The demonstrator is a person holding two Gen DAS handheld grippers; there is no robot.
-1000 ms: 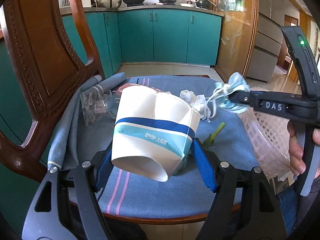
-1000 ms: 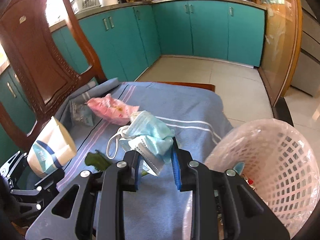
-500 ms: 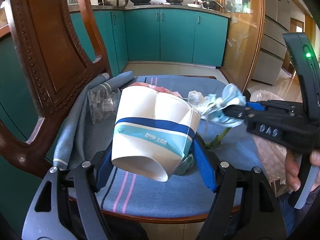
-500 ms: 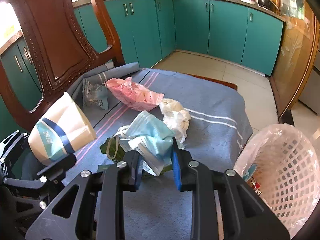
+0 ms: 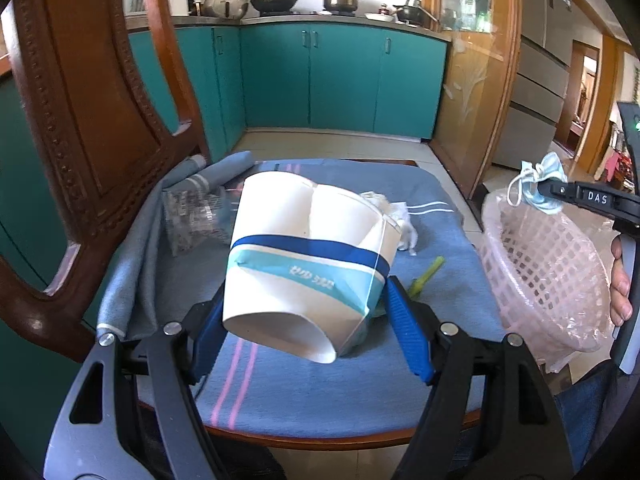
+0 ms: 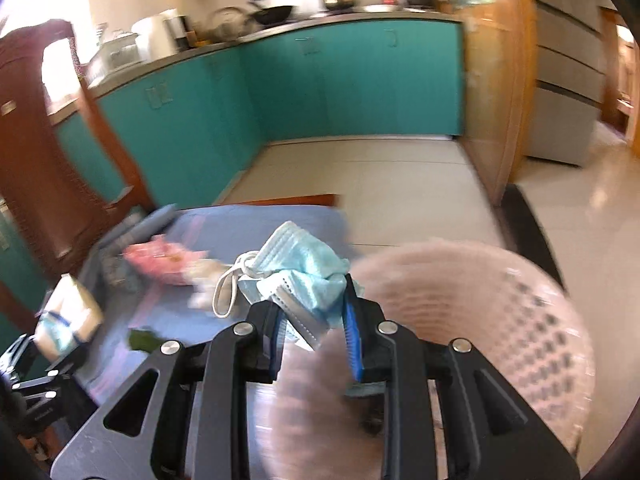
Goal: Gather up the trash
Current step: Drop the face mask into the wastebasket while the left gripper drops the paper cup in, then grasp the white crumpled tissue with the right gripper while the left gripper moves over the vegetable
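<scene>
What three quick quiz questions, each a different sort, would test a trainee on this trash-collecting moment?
1. True or false: the right tongs are shut on the crumpled light-blue face mask.
2. Multiple choice: the left tongs hold which item? A) a pink plastic bag B) the white paper cup with blue bands C) a green stem
3. Fill in: seen from the left wrist, the mask hangs above the rim of the pink plastic mesh ____.

Key: 1 true; 2 B; 3 basket.
</scene>
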